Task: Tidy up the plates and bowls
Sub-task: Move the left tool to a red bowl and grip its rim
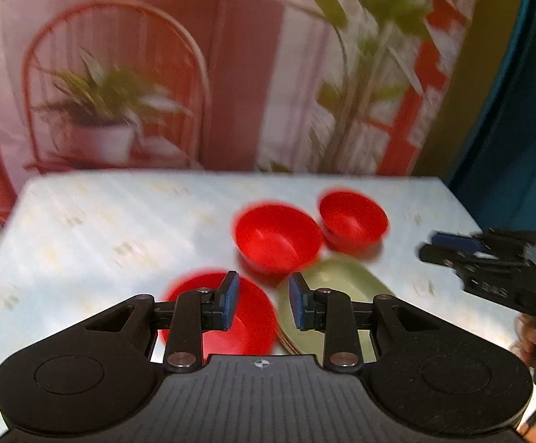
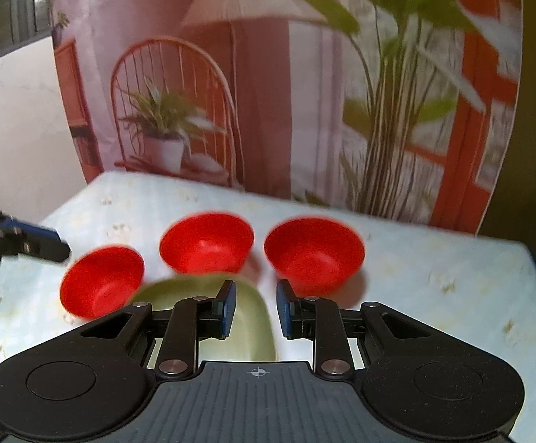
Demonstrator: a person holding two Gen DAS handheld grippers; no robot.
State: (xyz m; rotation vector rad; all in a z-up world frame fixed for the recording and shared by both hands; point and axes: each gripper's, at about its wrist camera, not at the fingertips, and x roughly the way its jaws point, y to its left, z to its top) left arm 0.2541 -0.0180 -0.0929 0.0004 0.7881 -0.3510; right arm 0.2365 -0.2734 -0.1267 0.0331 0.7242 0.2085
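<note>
Staged home-style recording setup, not a real room: printed backdrop [image 2: 268, 92] showing chair, potted plants, lamp and red window frame hangs behind a worktop [image 2: 434, 277] with pale patterned cloth; red plastic bowls [image 2: 205, 243] and green plates [image 2: 246, 332] on it

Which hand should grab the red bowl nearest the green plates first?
Probably left. The left gripper is open, with the nearest red bowl under its left finger. The right gripper hovers over the green plates.
</note>
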